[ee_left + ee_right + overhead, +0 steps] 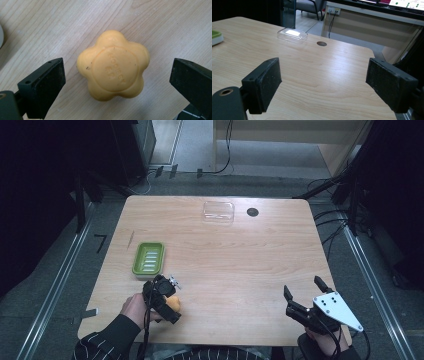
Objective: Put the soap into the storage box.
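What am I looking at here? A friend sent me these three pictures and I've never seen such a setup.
A person at a wooden table holds a hand-operated gripper in each hand. One camera looks down from above; one rides on each gripper.

The left gripper hangs open over a yellow flower-shaped soap, jaws either side of it, not touching. The right gripper is open and holds nothing.

Also on the table: a green soap dish and a clear plastic lid.
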`<state>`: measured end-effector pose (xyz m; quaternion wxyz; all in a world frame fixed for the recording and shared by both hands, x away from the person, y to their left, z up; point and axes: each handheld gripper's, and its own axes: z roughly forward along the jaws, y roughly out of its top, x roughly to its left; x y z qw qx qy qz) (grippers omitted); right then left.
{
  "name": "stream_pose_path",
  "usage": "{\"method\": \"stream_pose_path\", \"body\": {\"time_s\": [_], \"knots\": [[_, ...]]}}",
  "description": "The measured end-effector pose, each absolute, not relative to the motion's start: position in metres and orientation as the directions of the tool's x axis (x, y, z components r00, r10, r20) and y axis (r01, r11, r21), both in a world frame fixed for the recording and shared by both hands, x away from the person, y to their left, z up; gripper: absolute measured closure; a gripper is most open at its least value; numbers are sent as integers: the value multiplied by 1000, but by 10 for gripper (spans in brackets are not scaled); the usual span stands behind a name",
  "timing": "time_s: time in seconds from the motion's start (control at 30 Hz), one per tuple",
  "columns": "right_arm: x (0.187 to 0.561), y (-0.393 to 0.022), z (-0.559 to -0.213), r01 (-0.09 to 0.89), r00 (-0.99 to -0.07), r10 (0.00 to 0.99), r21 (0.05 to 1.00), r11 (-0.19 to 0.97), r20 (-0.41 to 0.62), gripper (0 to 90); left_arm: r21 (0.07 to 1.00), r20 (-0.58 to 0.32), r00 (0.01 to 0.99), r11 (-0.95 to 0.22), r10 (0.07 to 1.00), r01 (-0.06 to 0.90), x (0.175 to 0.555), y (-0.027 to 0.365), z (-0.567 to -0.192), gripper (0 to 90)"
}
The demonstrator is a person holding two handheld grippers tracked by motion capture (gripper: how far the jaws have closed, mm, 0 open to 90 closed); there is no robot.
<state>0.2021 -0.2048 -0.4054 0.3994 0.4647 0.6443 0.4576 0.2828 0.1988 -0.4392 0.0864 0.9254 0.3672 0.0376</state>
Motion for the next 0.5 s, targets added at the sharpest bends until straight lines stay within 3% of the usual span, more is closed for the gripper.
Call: {"method": "stream_pose_path", "body": {"time_s": [0.3,0.5], "knots": [[202,-205,-405,231,-248,965,962,147,-88,132,171,19,732,-724,681,669,287,194,-442,128],[202,-205,-405,231,-248,965,961,149,-89,133,144,27,725,-720,688,679,291,194,-444,148]]}}
